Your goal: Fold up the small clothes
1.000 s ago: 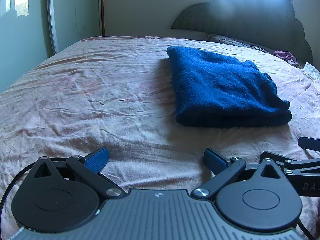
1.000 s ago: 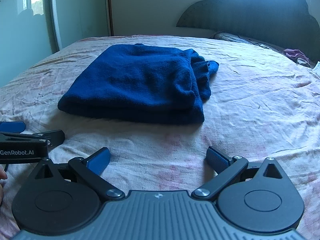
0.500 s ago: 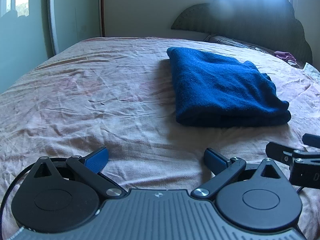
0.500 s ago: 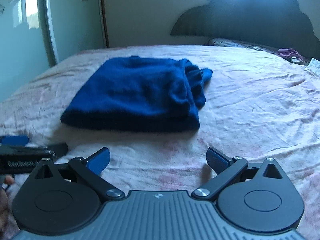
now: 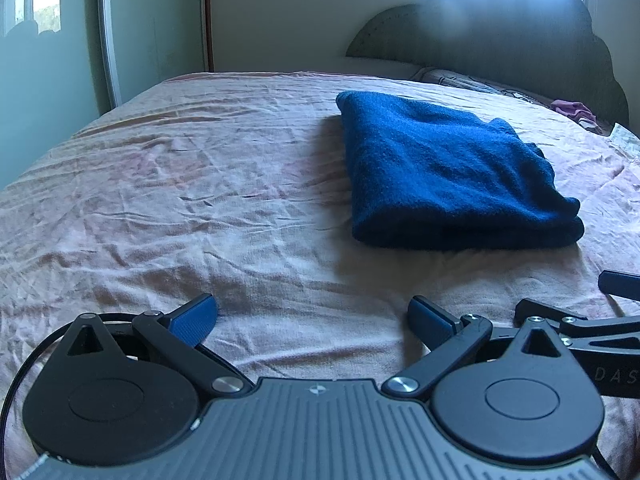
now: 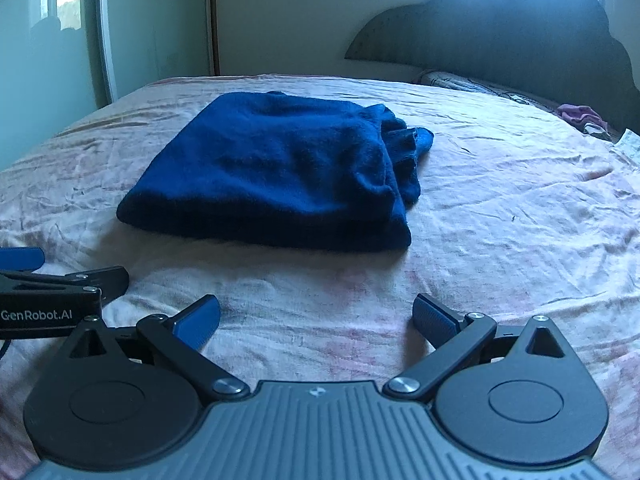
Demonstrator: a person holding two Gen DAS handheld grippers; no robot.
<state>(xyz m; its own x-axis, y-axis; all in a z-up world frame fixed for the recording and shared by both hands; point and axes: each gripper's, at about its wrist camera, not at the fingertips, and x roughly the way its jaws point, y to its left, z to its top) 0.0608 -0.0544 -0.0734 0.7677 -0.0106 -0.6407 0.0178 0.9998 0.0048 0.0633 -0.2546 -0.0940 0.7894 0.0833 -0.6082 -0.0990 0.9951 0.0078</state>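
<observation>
A dark blue garment (image 5: 444,172) lies folded into a thick rectangle on the pink bedsheet (image 5: 200,184). In the right wrist view the garment (image 6: 276,168) has loose cuffs bunched at its right side. My left gripper (image 5: 312,316) is open and empty, low over the sheet, short of the garment and to its left. My right gripper (image 6: 316,316) is open and empty, just in front of the garment's near edge. The two grippers sit side by side; each shows at the edge of the other's view.
A dark scalloped headboard (image 6: 500,36) stands at the far end under a bright window. A small purple cloth (image 6: 580,114) and a pillow lie at the far right. A mirrored wardrobe door (image 5: 52,60) runs along the left of the bed.
The right gripper dipped back and tilted, then returned to about where it was. The left gripper barely moved. The garment has not moved.
</observation>
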